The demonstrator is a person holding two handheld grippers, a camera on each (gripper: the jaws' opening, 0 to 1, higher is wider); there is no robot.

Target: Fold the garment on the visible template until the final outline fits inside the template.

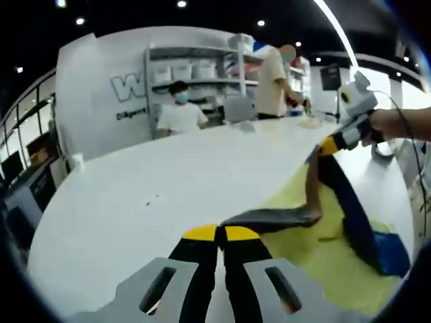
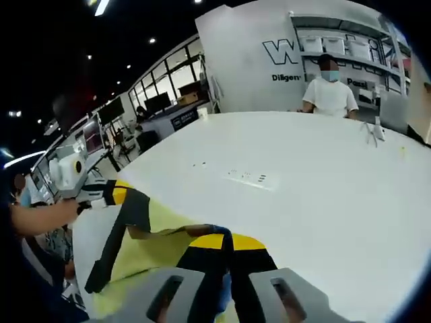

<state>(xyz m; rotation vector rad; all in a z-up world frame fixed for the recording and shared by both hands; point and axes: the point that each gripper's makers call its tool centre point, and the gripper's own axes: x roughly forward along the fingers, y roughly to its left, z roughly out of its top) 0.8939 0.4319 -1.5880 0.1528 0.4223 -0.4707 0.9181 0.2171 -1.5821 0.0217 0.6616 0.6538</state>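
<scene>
A dark navy garment (image 1: 350, 208) is stretched above a yellow template (image 1: 316, 259) on the white table (image 1: 168, 182). My left gripper (image 1: 221, 233) is shut on one edge of the cloth, which runs off to the right from its yellow tips. My right gripper (image 1: 328, 146), held by a hand, is shut on the far end and lifts it off the table. In the right gripper view my right gripper (image 2: 229, 241) pinches dark fabric at its tips. From there the garment (image 2: 138, 210) spans to my left gripper (image 2: 114, 193), over the yellow template (image 2: 151, 256).
The large white table (image 2: 323, 202) stretches far beyond the garment. A small flat label (image 2: 250, 177) and a small metal object (image 2: 372, 133) lie on it. A seated person (image 1: 180, 113) and a standing person (image 1: 272, 84) are at the far side, before shelves (image 1: 195, 70).
</scene>
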